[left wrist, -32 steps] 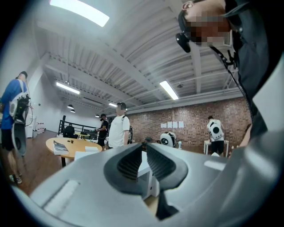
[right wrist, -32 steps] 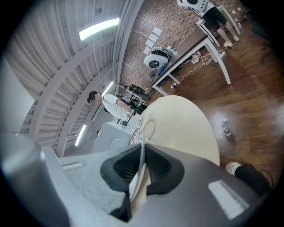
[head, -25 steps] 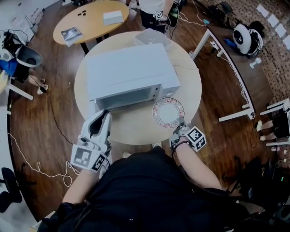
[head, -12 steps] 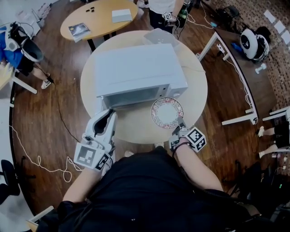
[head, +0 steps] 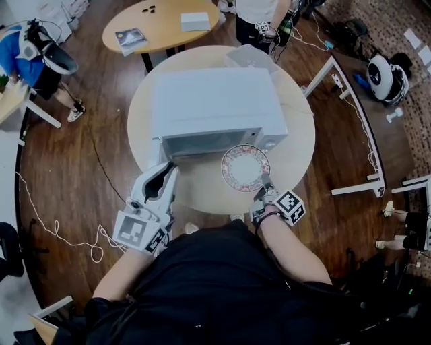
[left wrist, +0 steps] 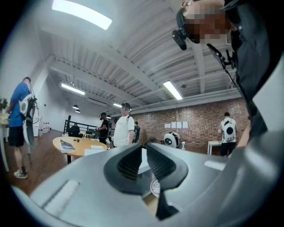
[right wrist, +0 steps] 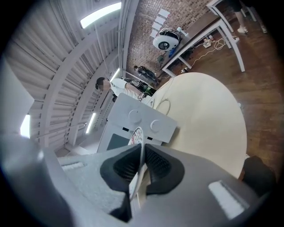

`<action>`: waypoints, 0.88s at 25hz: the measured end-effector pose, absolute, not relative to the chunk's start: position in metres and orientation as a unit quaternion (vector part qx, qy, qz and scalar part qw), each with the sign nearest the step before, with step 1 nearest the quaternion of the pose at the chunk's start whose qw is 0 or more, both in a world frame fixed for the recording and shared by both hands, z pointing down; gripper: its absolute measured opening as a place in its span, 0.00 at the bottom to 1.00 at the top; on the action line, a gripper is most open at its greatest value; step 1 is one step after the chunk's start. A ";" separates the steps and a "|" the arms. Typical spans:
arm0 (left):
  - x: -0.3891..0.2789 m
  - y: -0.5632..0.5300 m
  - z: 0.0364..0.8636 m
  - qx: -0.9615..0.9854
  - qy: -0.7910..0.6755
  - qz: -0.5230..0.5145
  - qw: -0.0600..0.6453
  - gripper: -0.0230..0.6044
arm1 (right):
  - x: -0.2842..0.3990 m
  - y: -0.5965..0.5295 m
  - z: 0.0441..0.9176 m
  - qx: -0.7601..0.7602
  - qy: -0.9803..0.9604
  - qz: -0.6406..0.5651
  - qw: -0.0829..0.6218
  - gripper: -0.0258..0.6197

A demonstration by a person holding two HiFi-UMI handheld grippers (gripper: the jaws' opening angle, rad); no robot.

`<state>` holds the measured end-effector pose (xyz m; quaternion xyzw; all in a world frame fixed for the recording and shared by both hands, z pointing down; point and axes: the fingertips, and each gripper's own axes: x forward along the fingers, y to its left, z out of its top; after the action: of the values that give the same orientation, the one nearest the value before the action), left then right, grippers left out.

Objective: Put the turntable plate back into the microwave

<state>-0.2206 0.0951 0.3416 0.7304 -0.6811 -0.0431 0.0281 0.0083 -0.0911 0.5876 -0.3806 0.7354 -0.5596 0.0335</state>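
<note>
Wood flooring surrounds a round pale table. Over the table's near edge hangs the patterned plate, held roughly flat, its far rim just in front of the microwave's right front corner. The right gripper has its jaws clamped on the plate's near rim, the thin edge pinched between the dark pads. The white microwave stands at the middle of the table. The left gripper sits by the microwave's left front corner, jaws drawn almost together with nothing between them. A person stands beyond the far edge.
</note>
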 end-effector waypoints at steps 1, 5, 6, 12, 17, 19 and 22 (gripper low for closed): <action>-0.220 0.097 0.341 0.730 -0.682 -0.047 0.029 0.10 | 0.005 -0.091 0.587 -0.377 0.737 -0.560 0.031 0.07; -0.217 0.101 0.340 0.729 -0.683 -0.043 0.025 0.10 | -0.008 -0.089 0.586 -0.364 0.745 -0.559 0.022 0.07; -0.218 0.102 0.341 0.728 -0.684 -0.042 0.026 0.10 | -0.012 -0.088 0.586 -0.361 0.746 -0.559 0.020 0.07; -0.219 0.110 0.342 0.722 -0.690 -0.043 0.024 0.10 | -0.032 -0.087 0.583 -0.343 0.755 -0.559 0.014 0.07; -0.223 0.114 0.341 0.714 -0.697 -0.053 0.027 0.10 | -0.048 -0.087 0.581 -0.332 0.760 -0.559 0.013 0.07; -0.226 0.116 0.345 0.714 -0.698 -0.046 0.025 0.10 | -0.053 -0.086 0.580 -0.328 0.762 -0.559 0.012 0.07; -0.226 0.116 0.349 0.717 -0.696 -0.037 0.021 0.10 | -0.058 -0.085 0.577 -0.323 0.765 -0.557 0.011 0.07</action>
<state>-0.2258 0.1156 0.3486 0.7169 -0.6958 -0.0370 0.0212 -0.0581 -0.0851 0.5774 -0.3231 0.7648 -0.5572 0.0113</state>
